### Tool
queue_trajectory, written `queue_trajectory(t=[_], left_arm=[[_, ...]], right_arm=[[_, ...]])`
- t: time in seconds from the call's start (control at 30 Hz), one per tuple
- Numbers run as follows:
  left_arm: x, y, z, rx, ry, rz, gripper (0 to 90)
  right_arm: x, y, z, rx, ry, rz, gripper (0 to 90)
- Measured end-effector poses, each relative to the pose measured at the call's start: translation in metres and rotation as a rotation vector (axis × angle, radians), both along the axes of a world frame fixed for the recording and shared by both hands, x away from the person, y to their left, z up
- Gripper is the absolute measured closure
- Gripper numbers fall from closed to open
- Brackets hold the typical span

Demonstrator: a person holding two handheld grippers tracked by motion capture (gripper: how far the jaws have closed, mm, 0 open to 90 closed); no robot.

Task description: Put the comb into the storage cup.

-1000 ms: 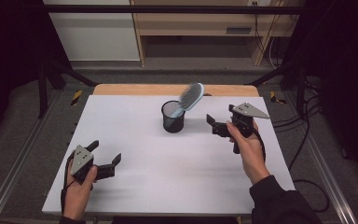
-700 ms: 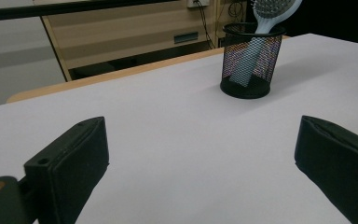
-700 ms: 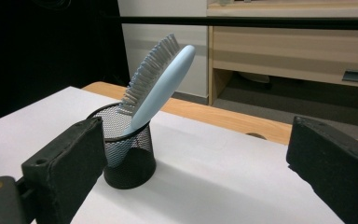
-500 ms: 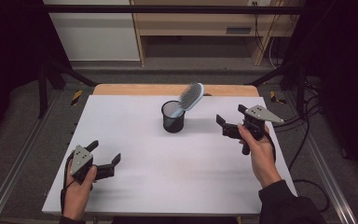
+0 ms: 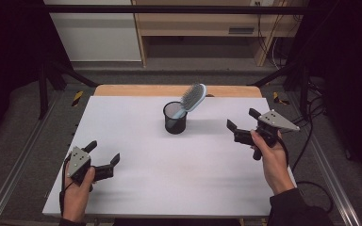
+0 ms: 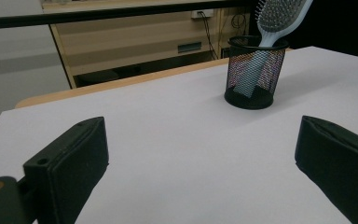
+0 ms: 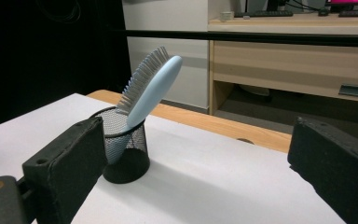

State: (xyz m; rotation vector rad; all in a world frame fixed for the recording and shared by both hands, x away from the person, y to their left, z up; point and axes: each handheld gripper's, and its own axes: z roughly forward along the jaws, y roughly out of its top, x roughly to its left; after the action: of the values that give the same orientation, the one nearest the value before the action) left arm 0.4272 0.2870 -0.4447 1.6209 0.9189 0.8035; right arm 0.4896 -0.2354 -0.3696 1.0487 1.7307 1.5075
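- Your left gripper (image 5: 104, 157) sits nearest you, jaws spread wide, holding nothing.
- Your right gripper (image 5: 242, 125) hovers farther out, jaws likewise apart.
- Ahead of both jaw pairs, the hairbrush (image 5: 191, 98) leans handle-down in the mesh cup (image 5: 175, 118).

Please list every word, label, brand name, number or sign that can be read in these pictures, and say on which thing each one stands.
None can be read.
Hairbrush: no print visible.
Mesh cup: no label visible.
Left gripper and right gripper: no markings visible.
Drawer label on the wooden cabinet: too small to read.
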Motion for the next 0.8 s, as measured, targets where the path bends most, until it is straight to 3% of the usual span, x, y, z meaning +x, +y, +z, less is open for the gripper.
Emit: queue_trajectory(t=[0.13, 0.23, 0.37, 0.67, 0.8], left_arm=[[-0.001, 0.004, 0.002, -0.01, -0.014, 0.004, 2.6], [-0.004, 0.01, 0.006, -0.054, -0.037, 0.013, 2.6], [-0.007, 0.014, 0.007, -0.078, -0.039, 0.016, 2.1], [-0.008, 0.007, 0.007, -0.061, -0.045, -0.014, 1.5], [-0.009, 0.007, 0.006, -0.061, -0.049, -0.02, 1.5]], right_arm=[[-0.007, -0.006, -0.005, -0.005, 0.004, -0.005, 4.5], [-0.012, -0.013, -0.009, -0.001, -0.003, -0.012, 4.6], [-0.018, -0.024, -0.015, 0.006, -0.01, -0.027, 4.6], [-0.042, -0.042, -0.031, 0.013, -0.032, -0.068, 4.6], [-0.049, -0.048, -0.041, 0.026, -0.02, -0.084, 4.6]])
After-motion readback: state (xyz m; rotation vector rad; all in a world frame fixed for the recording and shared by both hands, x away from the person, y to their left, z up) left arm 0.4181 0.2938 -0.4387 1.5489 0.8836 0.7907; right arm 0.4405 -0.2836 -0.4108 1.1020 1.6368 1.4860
